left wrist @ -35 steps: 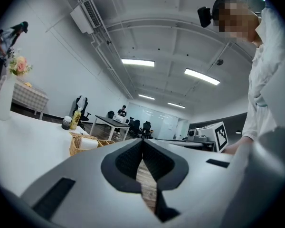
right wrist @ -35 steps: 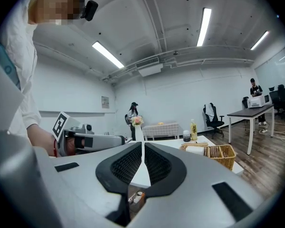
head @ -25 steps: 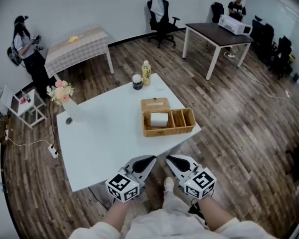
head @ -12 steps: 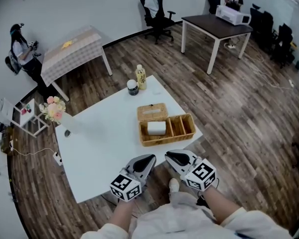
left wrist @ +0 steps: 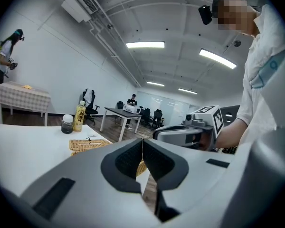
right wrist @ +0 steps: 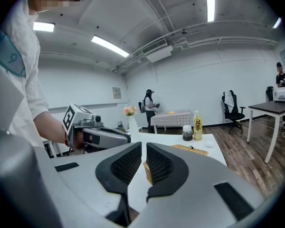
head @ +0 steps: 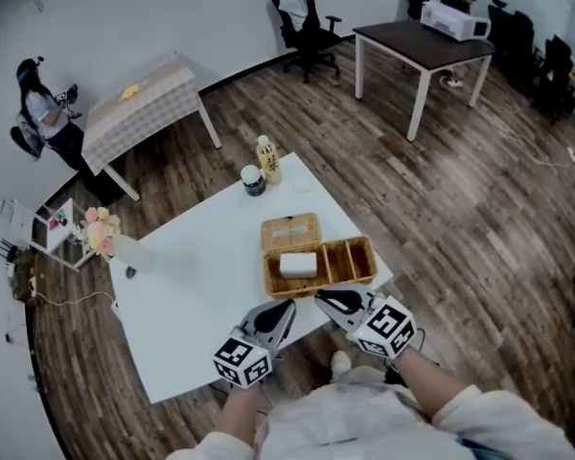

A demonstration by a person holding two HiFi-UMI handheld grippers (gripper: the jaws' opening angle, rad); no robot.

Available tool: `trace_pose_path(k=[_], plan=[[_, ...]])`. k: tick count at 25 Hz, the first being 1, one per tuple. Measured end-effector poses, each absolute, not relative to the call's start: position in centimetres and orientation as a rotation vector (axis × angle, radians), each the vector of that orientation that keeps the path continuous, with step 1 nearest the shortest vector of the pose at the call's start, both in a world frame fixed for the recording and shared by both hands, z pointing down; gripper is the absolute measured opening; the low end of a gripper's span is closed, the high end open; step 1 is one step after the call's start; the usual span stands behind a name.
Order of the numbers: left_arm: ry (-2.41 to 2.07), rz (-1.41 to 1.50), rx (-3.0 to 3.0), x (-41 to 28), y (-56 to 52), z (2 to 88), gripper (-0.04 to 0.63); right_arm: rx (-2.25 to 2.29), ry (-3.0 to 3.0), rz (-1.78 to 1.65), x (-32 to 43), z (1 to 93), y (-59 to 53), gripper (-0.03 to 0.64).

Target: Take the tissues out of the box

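As we close on the bench, the wicker tissue box now sits just ahead of both tools | left tool and right tool pressed together, empty | nothing drawn out yet; we judge the reach comes next

A: The head camera sits on the person's head and faces forward and steeply down. It is high enough to take in the whole white table and the floor around it.

B: Noted. The camera on the left gripper sits low at the table's near edge and looks along the jaws, across the top, toward the dark desk. The camera on the right gripper is equally low and faces the checked table.

A: Overlap: all three views catch the yellow bottle and the wicker tray, which seems to lie edge-on from the grippers. Each gripper view also shows the other gripper.
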State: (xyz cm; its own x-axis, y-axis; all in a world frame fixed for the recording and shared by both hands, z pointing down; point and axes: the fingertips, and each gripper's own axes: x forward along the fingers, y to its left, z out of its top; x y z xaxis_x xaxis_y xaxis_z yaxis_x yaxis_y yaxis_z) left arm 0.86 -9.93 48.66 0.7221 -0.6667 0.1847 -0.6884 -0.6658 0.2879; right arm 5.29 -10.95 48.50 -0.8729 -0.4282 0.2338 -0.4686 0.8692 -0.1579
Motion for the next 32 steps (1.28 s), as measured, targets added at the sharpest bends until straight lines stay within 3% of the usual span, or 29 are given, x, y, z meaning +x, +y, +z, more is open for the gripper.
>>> trace_pose_path(k=[18,32], plan=[[-1.034,0.214,2.561,-0.3,-15.6,51.1,0.003,0.599,-2.758,0.306,3.0,51.4,-16.6,0.037],[-1.041,0.138,2.538,-1.6,-18.4,51.0,0.003,0.589,-2.660,0.168,1.2,52.8,-19.8,0.037]])
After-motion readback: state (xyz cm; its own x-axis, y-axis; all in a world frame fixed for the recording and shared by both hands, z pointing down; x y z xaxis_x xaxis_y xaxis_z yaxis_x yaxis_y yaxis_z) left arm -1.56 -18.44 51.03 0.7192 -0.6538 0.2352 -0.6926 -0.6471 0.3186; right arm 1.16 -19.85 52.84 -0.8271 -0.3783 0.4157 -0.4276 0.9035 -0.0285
